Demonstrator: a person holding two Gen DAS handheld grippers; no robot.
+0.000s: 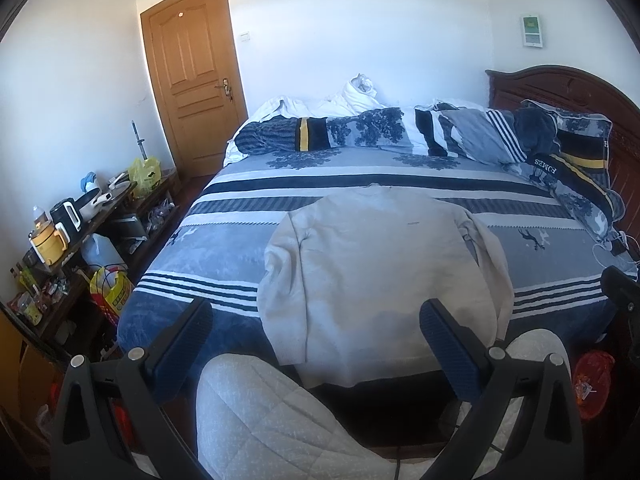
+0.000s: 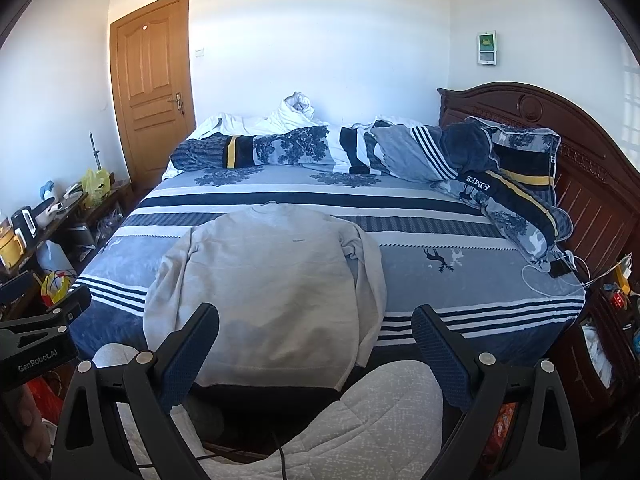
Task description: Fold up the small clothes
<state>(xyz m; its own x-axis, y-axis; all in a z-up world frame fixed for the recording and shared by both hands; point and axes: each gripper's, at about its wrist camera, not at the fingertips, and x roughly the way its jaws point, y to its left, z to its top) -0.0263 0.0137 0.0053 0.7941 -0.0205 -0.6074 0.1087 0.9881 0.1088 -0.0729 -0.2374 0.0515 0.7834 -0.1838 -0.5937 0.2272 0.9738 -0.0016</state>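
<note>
A light grey sweater [image 1: 376,272] [image 2: 272,284] lies flat on the bed, collar toward the far side, sleeves down along both sides, hem hanging over the near edge. My left gripper [image 1: 316,320] hovers open above the hem, its fingers [image 1: 184,336] spread wide and holding nothing. In the right wrist view my right gripper [image 2: 316,328] is likewise open over the sweater's lower right part, empty. The left gripper's body [image 2: 44,340] shows at the left edge of the right wrist view.
The bed [image 1: 224,248] carries a blue, grey and white striped cover, with rumpled bedding and pillows [image 1: 400,128] along its far side and a dark wooden headboard [image 2: 560,152] at right. A person's quilted knees [image 1: 256,408] are below. A cluttered low table [image 1: 80,216] stands left.
</note>
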